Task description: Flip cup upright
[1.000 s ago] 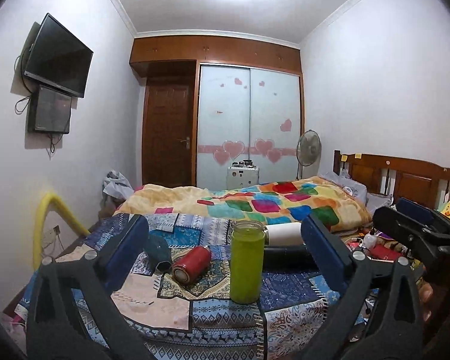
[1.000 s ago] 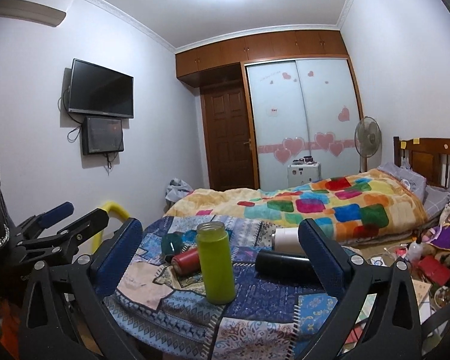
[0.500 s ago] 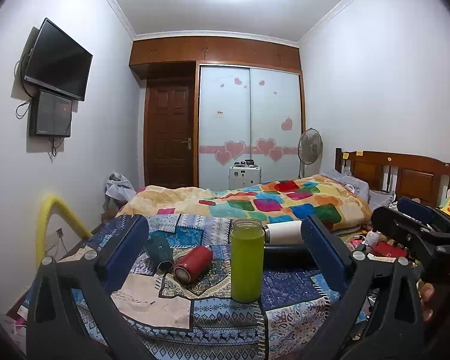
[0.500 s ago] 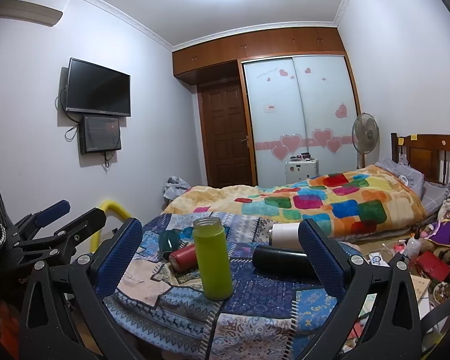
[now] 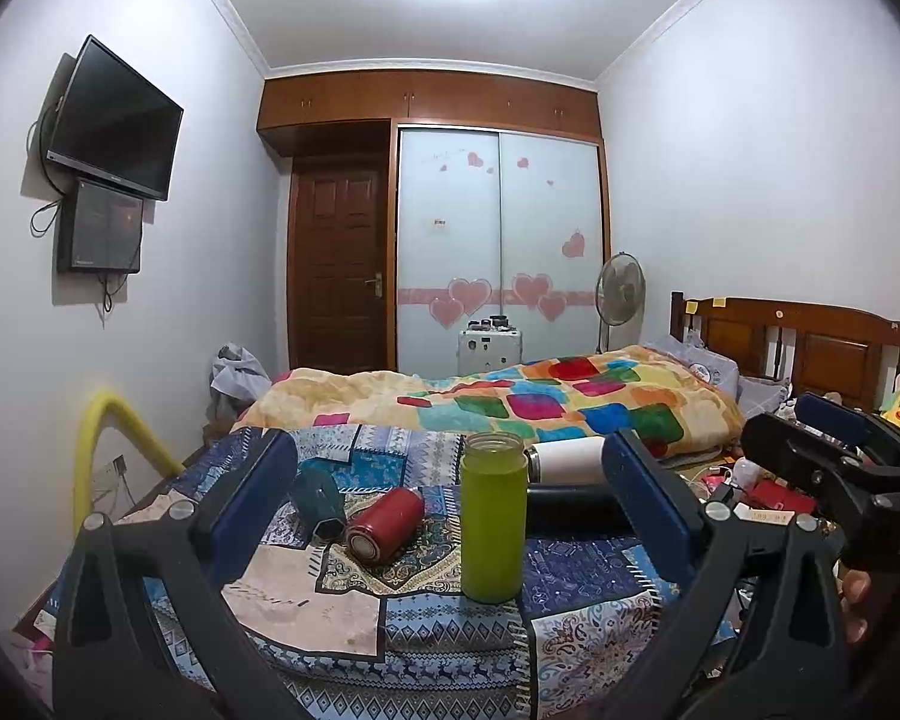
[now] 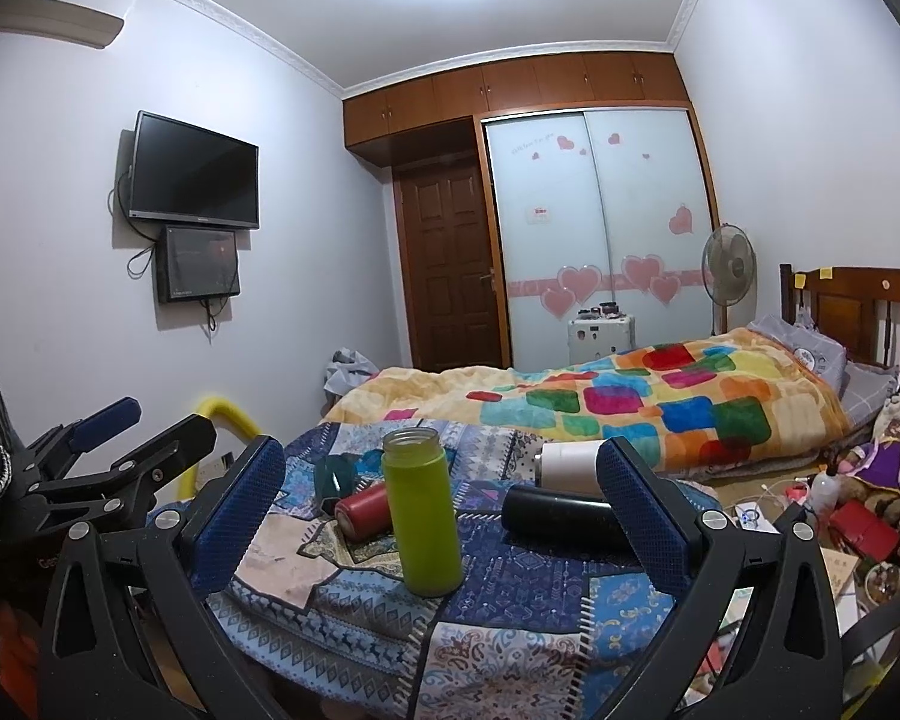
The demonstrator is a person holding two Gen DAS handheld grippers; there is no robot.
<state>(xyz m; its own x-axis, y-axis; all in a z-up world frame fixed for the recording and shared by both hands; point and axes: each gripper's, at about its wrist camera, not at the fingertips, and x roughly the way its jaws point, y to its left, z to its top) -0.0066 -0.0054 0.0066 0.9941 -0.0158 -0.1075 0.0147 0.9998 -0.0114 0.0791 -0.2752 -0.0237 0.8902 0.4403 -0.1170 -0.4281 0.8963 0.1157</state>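
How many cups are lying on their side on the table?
4: teal cup at left, red cup beside it, black cup and white cup at right. The green cup stands upright.

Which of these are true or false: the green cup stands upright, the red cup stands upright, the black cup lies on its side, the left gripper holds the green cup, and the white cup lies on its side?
1. The green cup stands upright on the patterned cloth. True.
2. The red cup stands upright. False: it lies on its side.
3. The black cup lies on its side. True.
4. The left gripper holds the green cup. False: its fingers are spread wide, clear of the cup, and hold nothing.
5. The white cup lies on its side. True.
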